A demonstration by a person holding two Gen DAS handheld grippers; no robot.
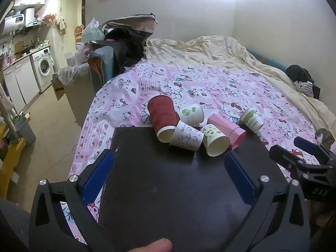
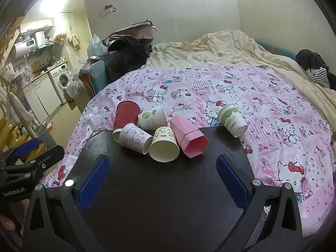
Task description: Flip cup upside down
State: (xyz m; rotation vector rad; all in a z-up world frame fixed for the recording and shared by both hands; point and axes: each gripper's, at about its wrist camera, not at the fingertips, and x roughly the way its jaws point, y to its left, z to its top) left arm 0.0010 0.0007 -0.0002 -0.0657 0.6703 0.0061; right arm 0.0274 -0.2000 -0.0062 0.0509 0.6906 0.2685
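Observation:
Several paper cups lie on their sides at the far edge of a dark board [image 1: 168, 178] [image 2: 163, 189] on the bed. A red ribbed cup [image 1: 161, 116] [image 2: 126, 115], a white cartoon-print cup [image 1: 187, 136] [image 2: 135, 138], a cream cup with its mouth toward me [image 1: 215, 140] [image 2: 163, 145], a pink hexagonal cup [image 1: 227, 129] [image 2: 189, 134] and two white cups with green print [image 1: 192, 113] [image 2: 152, 117] [image 1: 252, 119] [image 2: 232, 119]. My left gripper [image 1: 169, 163] is open and empty, short of the cups. My right gripper [image 2: 162, 170] is open and empty, just short of the cream cup.
The board rests on a pink Hello Kitty sheet [image 1: 210, 84] [image 2: 231, 88] over the bed, with a cream blanket [image 1: 210, 48] behind. A pile of bags [image 1: 126, 40] stands at the bed's far left. The other gripper shows at each view's edge [image 1: 304, 157] [image 2: 27, 163]. A kitchen lies left.

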